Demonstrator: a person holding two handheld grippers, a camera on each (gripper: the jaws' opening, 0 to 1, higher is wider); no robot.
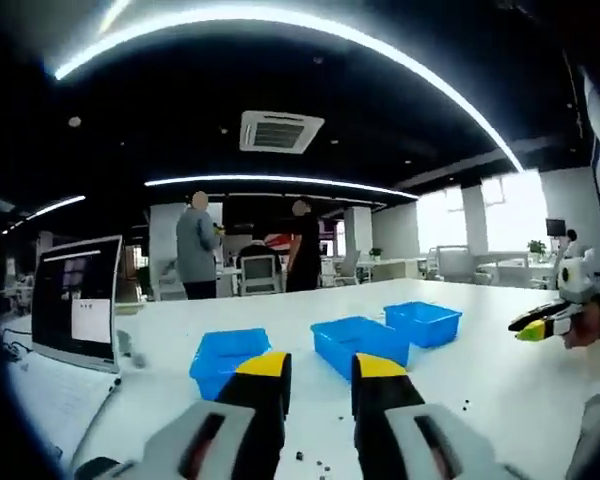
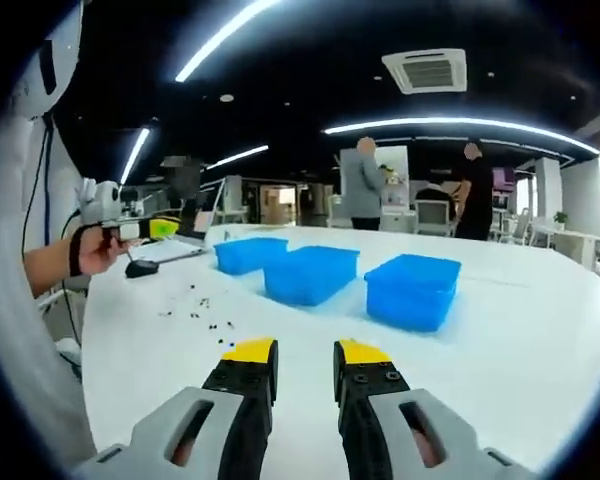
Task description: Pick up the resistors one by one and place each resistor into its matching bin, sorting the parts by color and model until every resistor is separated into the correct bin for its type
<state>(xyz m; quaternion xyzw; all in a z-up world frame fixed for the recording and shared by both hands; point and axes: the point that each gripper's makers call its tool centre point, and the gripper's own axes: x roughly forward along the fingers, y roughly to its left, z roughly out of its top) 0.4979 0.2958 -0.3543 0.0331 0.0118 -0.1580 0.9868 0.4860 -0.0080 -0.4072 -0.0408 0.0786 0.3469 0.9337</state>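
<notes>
Both tongs were held above the white table (image 2: 540, 320) with jaws parted and nothing gripped: the left gripper (image 1: 318, 368) and the right gripper (image 2: 305, 352). Small dark resistors (image 2: 202, 308) were scattered loose on the tabletop ahead and to the left of the right gripper, well apart from its jaws. Beyond them, three blue bins (image 2: 310, 273) were lined up in a row. Two people (image 2: 365, 185) were seen standing in the background.
</notes>
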